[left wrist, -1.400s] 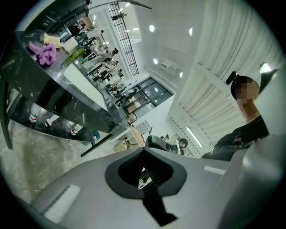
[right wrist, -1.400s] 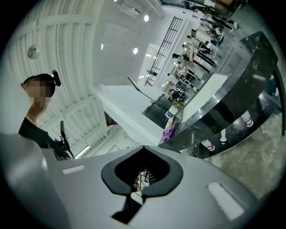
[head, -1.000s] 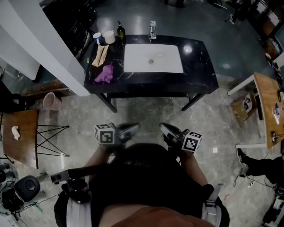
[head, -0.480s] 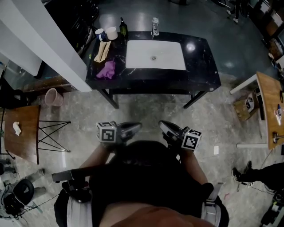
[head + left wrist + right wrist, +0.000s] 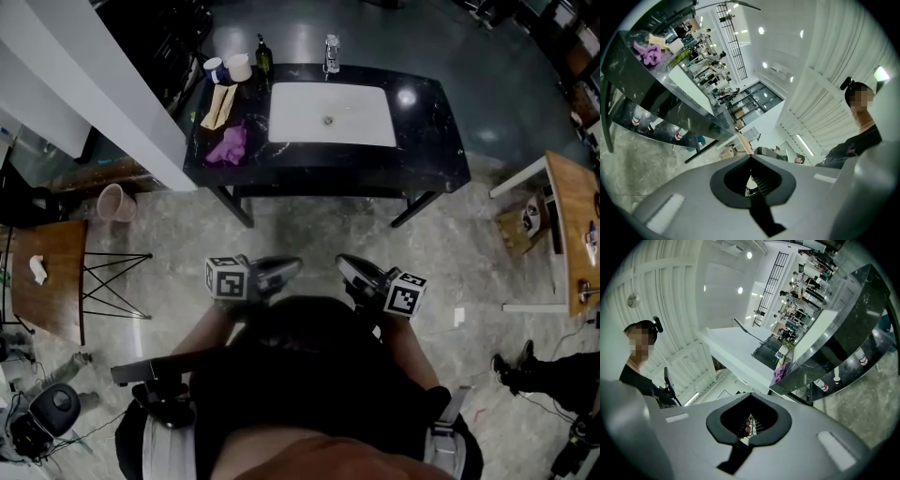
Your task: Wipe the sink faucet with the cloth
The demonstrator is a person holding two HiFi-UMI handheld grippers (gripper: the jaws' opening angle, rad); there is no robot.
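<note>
Cloth (image 5: 228, 145), purple, lies bunched on the black counter (image 5: 431, 141) just left of the white sink (image 5: 333, 114); the faucet (image 5: 331, 53) stands at the sink's far edge. Nearer, well apart from the counter, the left gripper (image 5: 292, 267) sits close to the person's body w/ jaws fully closed, nothing btwn them. The right gripper (image 5: 343, 264) beside it is likewise closed & empty, the two tips angled toward each other.

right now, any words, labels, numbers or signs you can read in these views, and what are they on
No readable text in any view.
Left marker cube and right marker cube: black-and-white square patterns only, no letters or numbers.
Dark bottle on the counter: label, if any, too small to read.
White cup beside it: no print can be made out.
</note>
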